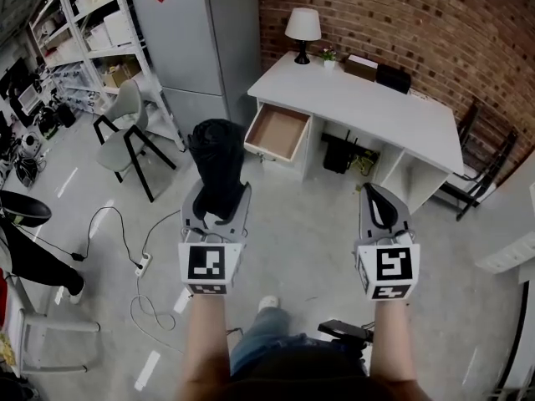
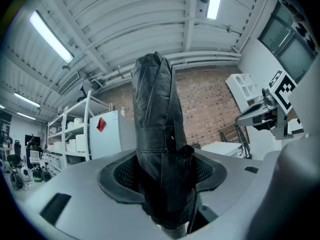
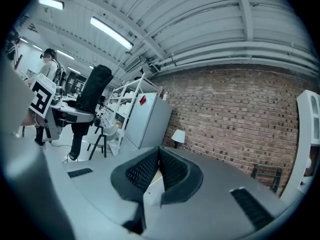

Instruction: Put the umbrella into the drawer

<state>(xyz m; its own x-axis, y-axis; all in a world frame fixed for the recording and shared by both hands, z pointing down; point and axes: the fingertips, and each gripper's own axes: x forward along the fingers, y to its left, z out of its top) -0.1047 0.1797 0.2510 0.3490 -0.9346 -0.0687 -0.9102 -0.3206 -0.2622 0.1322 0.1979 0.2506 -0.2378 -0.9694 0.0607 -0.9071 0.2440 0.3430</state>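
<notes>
Since the umbrella [image 1: 216,159] is held upright, it's clamped low down between the jaws of the left gripper [image 1: 216,205], so that one is closed tight on the folded black fabric. The right gripper [image 1: 378,197] is held level just to the right, jaws pressed together with nothing caught between them. Both are pointed toward the far white desk [image 1: 376,111], well short of it. The drawer [image 1: 278,132] is pulled out at the desk's left end, and its brown bottom can be seen. The umbrella is held above the floor [image 1: 292,224], nearer than the drawer and slightly left of it. A lamp [image 1: 303,30] is set at the desk's far left corner.
</notes>
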